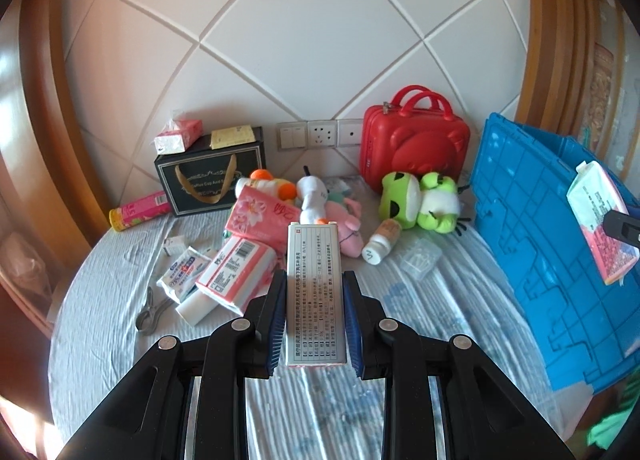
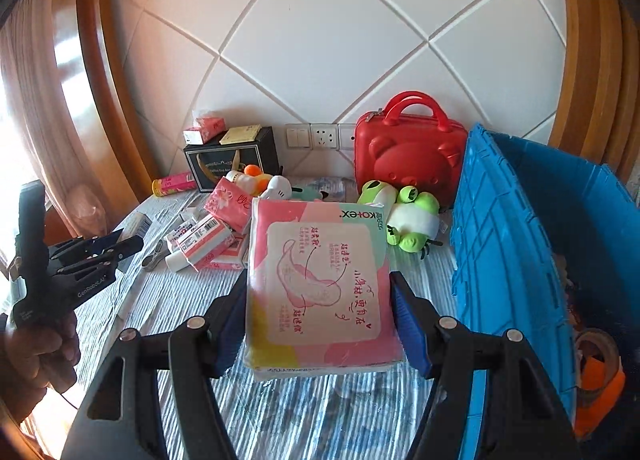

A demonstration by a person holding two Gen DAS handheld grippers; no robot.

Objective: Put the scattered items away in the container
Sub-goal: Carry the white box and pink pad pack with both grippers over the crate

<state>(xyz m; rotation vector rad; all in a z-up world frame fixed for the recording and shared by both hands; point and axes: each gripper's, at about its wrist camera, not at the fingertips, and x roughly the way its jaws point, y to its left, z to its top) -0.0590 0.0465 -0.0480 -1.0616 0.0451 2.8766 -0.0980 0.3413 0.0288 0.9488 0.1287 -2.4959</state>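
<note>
Carrying 2 items toward the blue crate at right: left gripper clamps a slim box, right gripper squeezes a pad pack (likely for dropping inside).

Right hand-held gripper clamps pink packet beside blue crate.

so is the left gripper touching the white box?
Touching. Left wrist view: the left gripper has both blue pads pressed against the white box's sides.
</note>
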